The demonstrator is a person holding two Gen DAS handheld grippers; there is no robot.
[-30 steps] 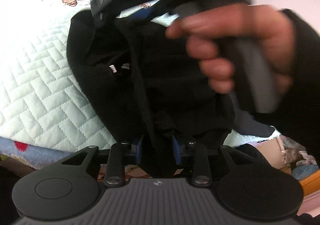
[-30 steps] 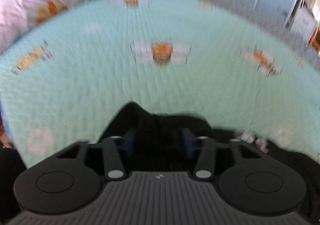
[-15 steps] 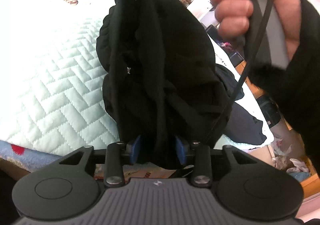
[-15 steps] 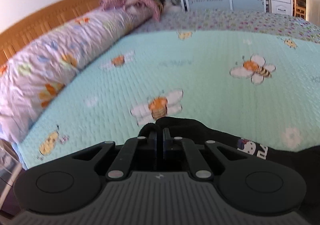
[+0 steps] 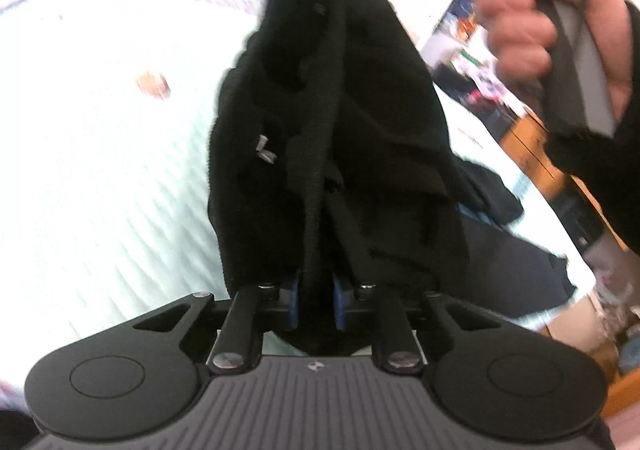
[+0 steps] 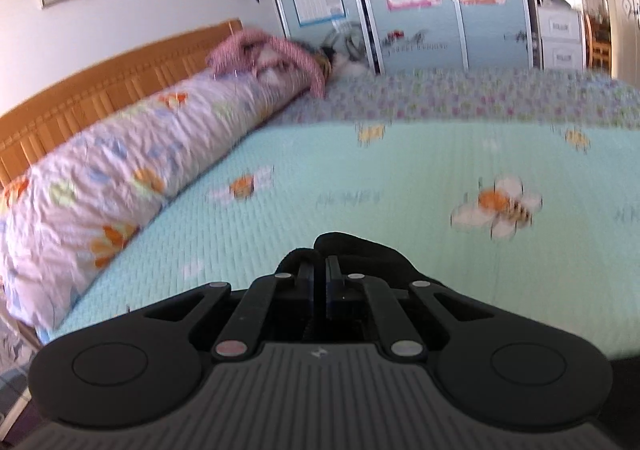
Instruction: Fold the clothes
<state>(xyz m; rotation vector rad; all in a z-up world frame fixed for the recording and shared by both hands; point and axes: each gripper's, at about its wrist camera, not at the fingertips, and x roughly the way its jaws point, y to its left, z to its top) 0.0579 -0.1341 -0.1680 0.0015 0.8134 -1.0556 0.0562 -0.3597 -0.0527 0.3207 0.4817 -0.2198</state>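
Left wrist view: you hold a black garment (image 5: 328, 122) bunched in the air over the quilted bedspread (image 5: 100, 170), strung between both grippers.

Your left gripper (image 5: 316, 304) is closing its jaws on a thick fold of the cloth; your right gripper (image 6: 323, 282) is pinched tight on another edge, with your right hand (image 5: 536, 18) above. Before you lay it down, draw the two grips apart until the cloth hangs flat, and check that you hold one layer, not a wad. Lower it onto open bedspread, clear of the floral pillow roll (image 6: 120, 178).
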